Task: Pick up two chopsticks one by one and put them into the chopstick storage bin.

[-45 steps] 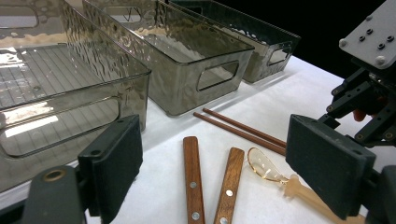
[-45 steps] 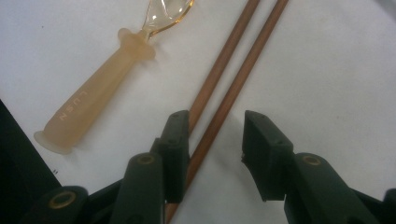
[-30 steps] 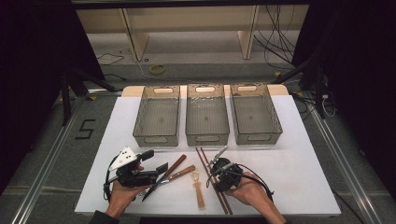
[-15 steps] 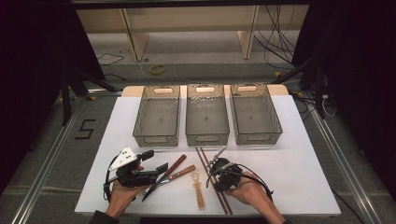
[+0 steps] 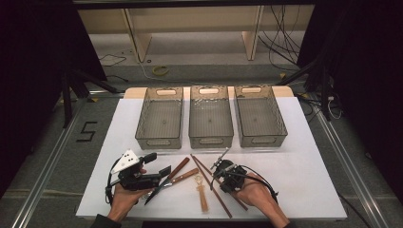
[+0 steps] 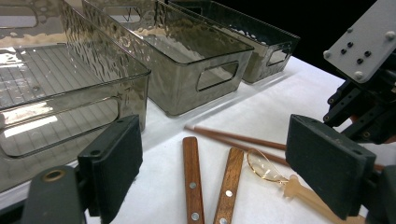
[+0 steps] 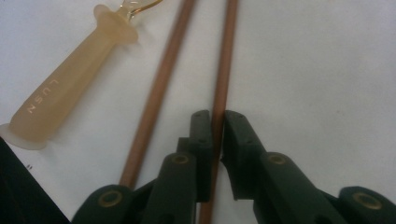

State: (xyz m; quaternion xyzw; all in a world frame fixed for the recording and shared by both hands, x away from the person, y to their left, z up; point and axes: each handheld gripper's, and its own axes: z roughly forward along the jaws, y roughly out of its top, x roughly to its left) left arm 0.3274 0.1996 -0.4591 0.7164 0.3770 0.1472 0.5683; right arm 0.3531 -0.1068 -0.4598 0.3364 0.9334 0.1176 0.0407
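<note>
- Right tool (image 7: 215, 122) has just closed, clamped on one chopstick (image 7: 223, 70) near the tabletop's front edge
- Likely light, stiff, slippery; grip mid-shaft
- Left tool (image 6: 224, 168) apart, empty

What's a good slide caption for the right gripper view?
Right gripper pinching one of two brown chopsticks beside a translucent handle.

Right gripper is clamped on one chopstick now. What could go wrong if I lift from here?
1. The right gripper has just closed on one chopstick near one end, so the long free length may droop or swivel on lifting.
2. The second chopstick lies close beside it and could get dragged.
3. The pale plastic-handled tool sits near and might be nudged.
</note>
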